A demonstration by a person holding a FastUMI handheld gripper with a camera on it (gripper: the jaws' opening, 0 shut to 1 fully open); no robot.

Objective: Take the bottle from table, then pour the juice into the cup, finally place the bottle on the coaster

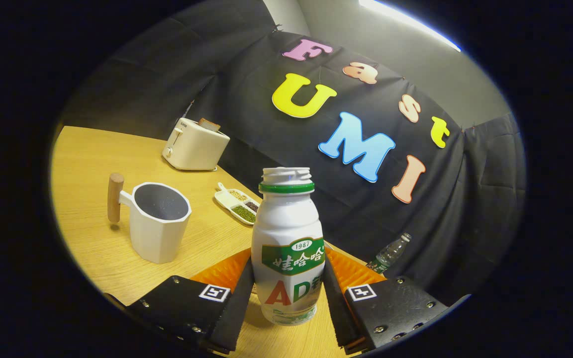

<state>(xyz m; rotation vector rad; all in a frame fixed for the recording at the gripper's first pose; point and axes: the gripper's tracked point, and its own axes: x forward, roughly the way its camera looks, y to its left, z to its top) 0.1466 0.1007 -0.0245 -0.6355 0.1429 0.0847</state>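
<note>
Wooden table point(87, 164), uncapped bottle point(289, 248) between tool point(286, 293) fingers.

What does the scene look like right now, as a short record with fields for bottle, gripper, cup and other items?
bottle: white bottle, upright on table, cap off
gripper: gripper fingers flank the bottle's lower body; firm contact unclear
cup: white cup with wooden handle, beyond the fingers, looks empty
other items: toaster; divided dish of beans
</note>
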